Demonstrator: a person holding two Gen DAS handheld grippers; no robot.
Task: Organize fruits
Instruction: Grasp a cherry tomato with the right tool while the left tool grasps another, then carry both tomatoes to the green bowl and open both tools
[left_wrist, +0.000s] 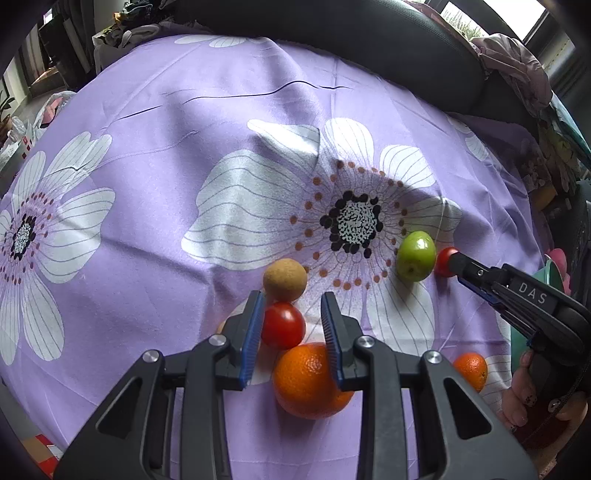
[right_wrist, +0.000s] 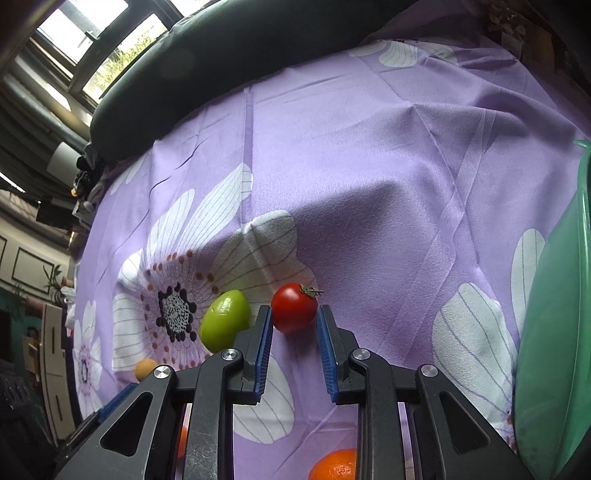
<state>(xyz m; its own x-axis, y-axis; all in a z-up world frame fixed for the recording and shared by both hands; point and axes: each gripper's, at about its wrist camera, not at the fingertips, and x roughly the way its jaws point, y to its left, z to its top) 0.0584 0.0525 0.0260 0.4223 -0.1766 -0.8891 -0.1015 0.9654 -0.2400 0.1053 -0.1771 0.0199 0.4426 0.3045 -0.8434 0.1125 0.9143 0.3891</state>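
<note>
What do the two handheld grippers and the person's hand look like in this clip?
Both grippers, left and right, are matte black plastic with silver screws and flat fingers faced with ribbed blue pads. The right one's body carries white "DAS" lettering. The hand is bare, with speckled dark nail polish. No cables or sleeves show.

Home: floral bedsheet (left_wrist: 221, 147), windows (right_wrist: 85, 44)

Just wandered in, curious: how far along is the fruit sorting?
Barely begun: no fruit visibly sorted; the green basin's inside is mostly out of view. The right gripper brackets a tomato; the left gripper straddles another tomato. Green fruit, oranges and brown fruit wait.
</note>
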